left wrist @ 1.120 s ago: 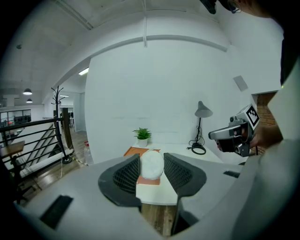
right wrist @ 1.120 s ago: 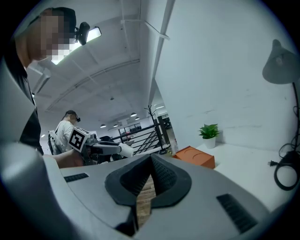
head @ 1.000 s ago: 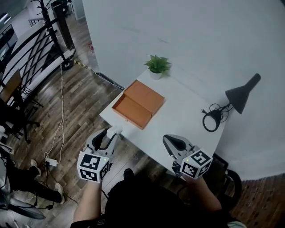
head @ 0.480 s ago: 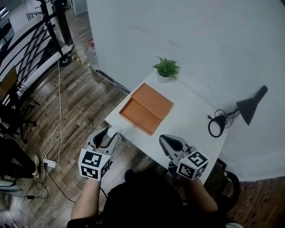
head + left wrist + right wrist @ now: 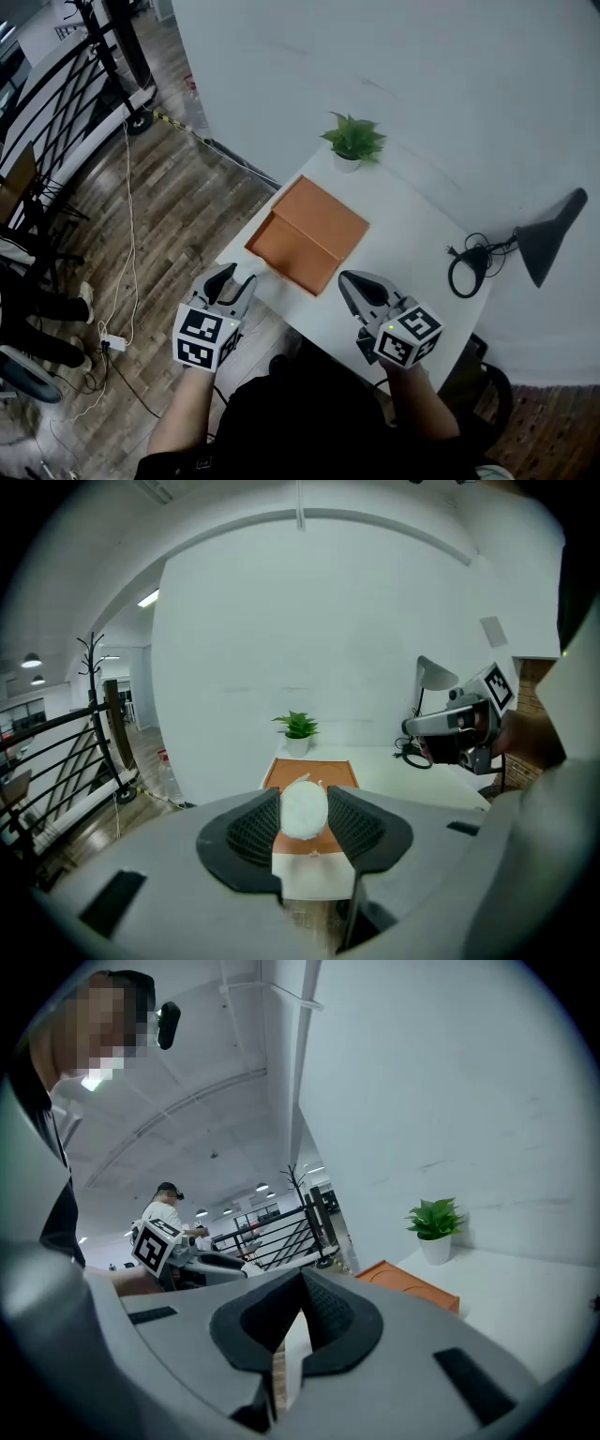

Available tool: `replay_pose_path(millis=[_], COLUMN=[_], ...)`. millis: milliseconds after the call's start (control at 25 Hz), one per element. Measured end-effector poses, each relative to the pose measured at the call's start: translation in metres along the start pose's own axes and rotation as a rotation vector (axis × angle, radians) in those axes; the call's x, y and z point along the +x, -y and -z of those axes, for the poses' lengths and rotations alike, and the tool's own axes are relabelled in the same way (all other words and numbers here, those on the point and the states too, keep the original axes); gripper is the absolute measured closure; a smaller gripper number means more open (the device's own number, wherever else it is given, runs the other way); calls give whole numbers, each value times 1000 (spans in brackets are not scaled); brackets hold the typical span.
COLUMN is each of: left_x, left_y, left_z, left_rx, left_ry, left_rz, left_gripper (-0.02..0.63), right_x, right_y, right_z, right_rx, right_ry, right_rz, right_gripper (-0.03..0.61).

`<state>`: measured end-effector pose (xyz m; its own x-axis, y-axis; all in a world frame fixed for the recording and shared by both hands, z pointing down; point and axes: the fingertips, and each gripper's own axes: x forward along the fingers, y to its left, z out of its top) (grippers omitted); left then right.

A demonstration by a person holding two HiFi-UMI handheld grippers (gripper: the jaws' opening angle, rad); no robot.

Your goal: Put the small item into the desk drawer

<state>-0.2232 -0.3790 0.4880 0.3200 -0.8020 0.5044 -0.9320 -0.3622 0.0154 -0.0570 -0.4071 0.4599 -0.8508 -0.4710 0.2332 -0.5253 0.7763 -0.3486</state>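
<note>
Pressing on both sides of a small white item [image 5: 304, 810], the left gripper [image 5: 235, 279] is holding that rounded lump between its mesh pads, with the jaws standing wide around it. Only the left gripper view is showing this grip plainly, with the orange drawer box [image 5: 309, 234] lying straight beyond the item at 12 o'clock. The head view is giving the layout instead. The white desk [image 5: 403, 262] is standing against the wall, with the drawer box resting toward its 9 o'clock end. A potted plant [image 5: 353, 142] is standing at the box's 12 o'clock. A black lamp [image 5: 551, 246] and a coiled cable [image 5: 466, 272] are sitting at the desk's 3 o'clock end. In that view the left gripper is hovering off the desk edge over the wooden floor [image 5: 159, 216], at 7 o'clock of the box and apart from it. The item is showing there only as a pale speck at the jaw tips.

The right gripper [image 5: 361, 286] is hovering over the desk's near edge at 5 o'clock of the box. Its own view is showing the pads meeting at the tips with nothing between them. That view is also catching another person [image 5: 169, 1208] far off at 9 o'clock.

The item and pads are hiding the box's near end in the left gripper view, and no view is making clear whether the drawer is pulled out
</note>
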Motion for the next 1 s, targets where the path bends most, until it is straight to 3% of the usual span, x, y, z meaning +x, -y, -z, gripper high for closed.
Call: replay_pose_path(millis=[160,440,1000], left_x=[38,100,175], left_y=[2,5,18], left_z=[-5,3,67], left_rx=[38,58,105], left_ry=[-59,-148,-379], left_rz=[22,74,180], left_gripper=[448,448,446], right_x=[11,14,36], right_y=[38,92,122], right_z=[-6,23,46], right_rx=[18,98,159], right_ry=[21,-22,-69], right_rz=[0,47,22], right_gripper=[575,575,575])
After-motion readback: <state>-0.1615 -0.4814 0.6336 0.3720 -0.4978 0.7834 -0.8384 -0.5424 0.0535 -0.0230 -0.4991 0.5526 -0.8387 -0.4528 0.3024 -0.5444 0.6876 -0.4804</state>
